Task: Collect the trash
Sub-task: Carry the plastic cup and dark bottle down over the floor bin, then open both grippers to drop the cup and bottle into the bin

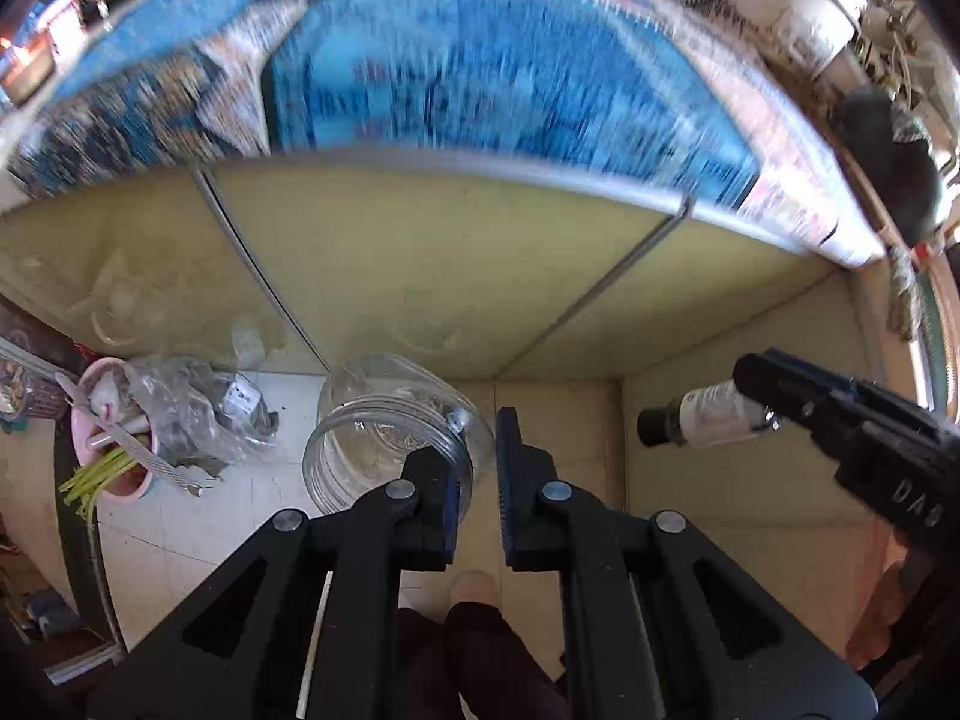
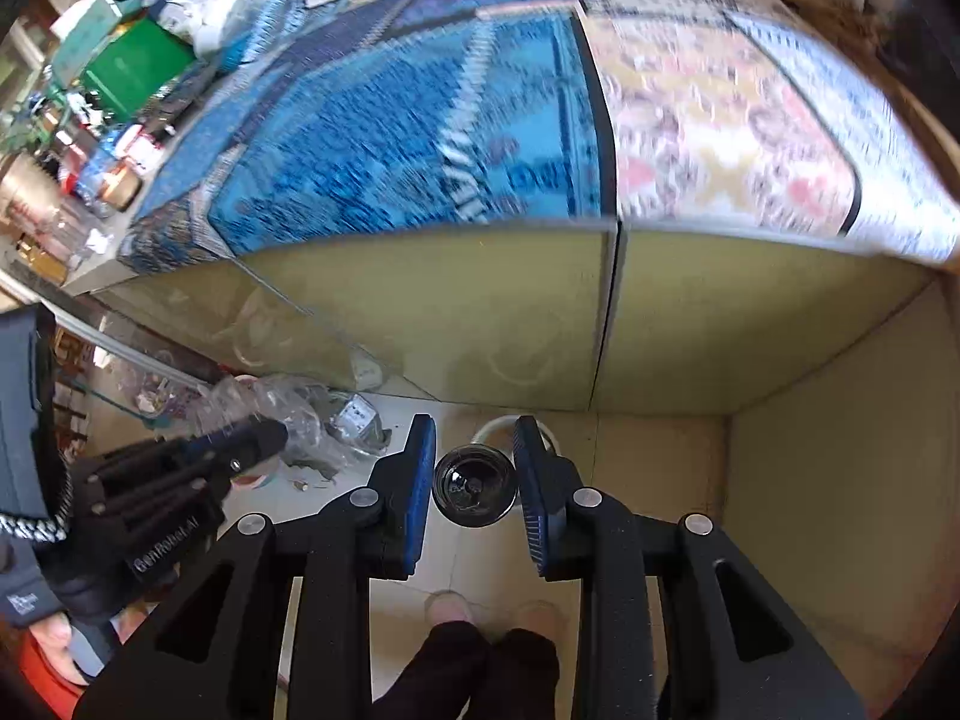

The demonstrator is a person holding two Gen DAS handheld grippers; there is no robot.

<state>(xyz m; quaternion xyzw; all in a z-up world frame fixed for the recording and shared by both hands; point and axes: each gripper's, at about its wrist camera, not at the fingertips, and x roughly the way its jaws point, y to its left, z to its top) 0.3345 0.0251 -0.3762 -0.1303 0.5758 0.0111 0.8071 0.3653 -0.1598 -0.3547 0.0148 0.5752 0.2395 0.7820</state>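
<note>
In the left wrist view my left gripper [image 1: 471,441] is shut on the wall of a clear, empty jar [image 1: 372,420], which hangs tilted with its mouth toward the camera. To the right, my right gripper [image 1: 757,387] is shut on a small white bottle with a black cap [image 1: 702,420]. The right wrist view shows that bottle [image 2: 474,492] end-on, cap first, pinched between the blue pads of the right gripper [image 2: 474,450]. At the left of that view is the left gripper [image 2: 258,438], held by a hand in a dark sleeve. Both grippers point steeply down at the floor.
A pink bin [image 1: 120,480] holding green stalks and scraps stands on the floor at left, beside a crumpled clear bag [image 1: 198,414]. A yellow-green cabinet front [image 1: 420,270] under a blue patterned cloth [image 1: 480,72] fills the background. The person's legs and slippers [image 2: 456,618] are below.
</note>
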